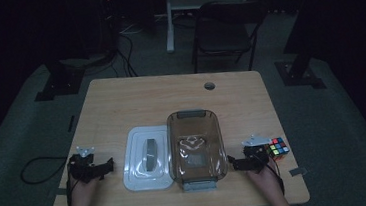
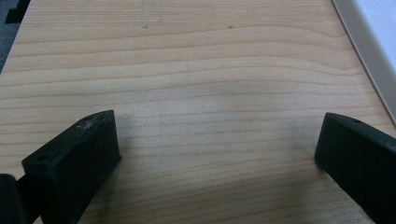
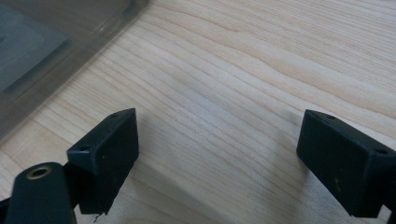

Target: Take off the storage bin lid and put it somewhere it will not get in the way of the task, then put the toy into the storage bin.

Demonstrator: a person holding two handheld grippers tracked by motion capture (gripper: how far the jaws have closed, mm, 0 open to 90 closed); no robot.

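Both grippers rest low at the near edge of the table (image 1: 135,94), one to each side of the things in the middle, and neither holds anything. The left gripper (image 1: 107,168) sits just left of the white lid (image 1: 136,177); in the left gripper view its jaws stand wide apart over bare wood, with the lid's pale rim (image 2: 369,51) at the top right. The right gripper (image 1: 234,163) sits just right of the clear box (image 1: 219,140), jaws likewise spread, and the box's wall (image 3: 70,51) fills the upper left corner of the right gripper view. A colour cube (image 1: 278,148) lies beside the right hand, behind the gripper.

The lid lies flat, its edge touching or just under the box's left side — I cannot tell which. The box looks empty.

This looks like the start of a step: nothing gripped, both tools poised. Judging by what is nearest, the next move is either the cube into the box or the lid onto it — for the lid, its central handle is the likely grasp.
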